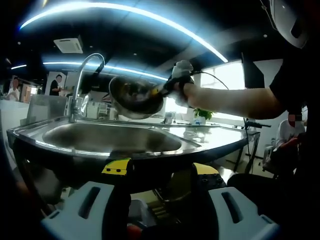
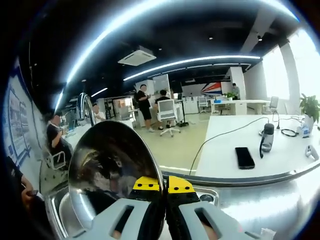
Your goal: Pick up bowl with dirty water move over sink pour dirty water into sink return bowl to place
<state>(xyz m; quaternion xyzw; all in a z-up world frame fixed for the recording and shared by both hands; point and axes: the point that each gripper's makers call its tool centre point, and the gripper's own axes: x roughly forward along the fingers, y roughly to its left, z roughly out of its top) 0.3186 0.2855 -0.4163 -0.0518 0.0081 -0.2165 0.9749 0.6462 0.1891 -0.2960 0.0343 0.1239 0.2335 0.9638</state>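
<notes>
step: pouring | bowl [image 1: 136, 96] tipped above sink [image 1: 112, 137], near faucet [image 1: 84, 75] | right gripper [image 2: 163, 186] clamped on bowl rim | left gripper [image 1: 160, 172] spread, idle | water possibly gone | next: level bowl, return rightward to counter [image 2: 260, 200]

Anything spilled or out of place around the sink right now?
Nothing stands out. The right claw holds the bowl by its rim, tipped on its side above the sink, as pouring requires. The steel counter shows no visible spill.
</notes>
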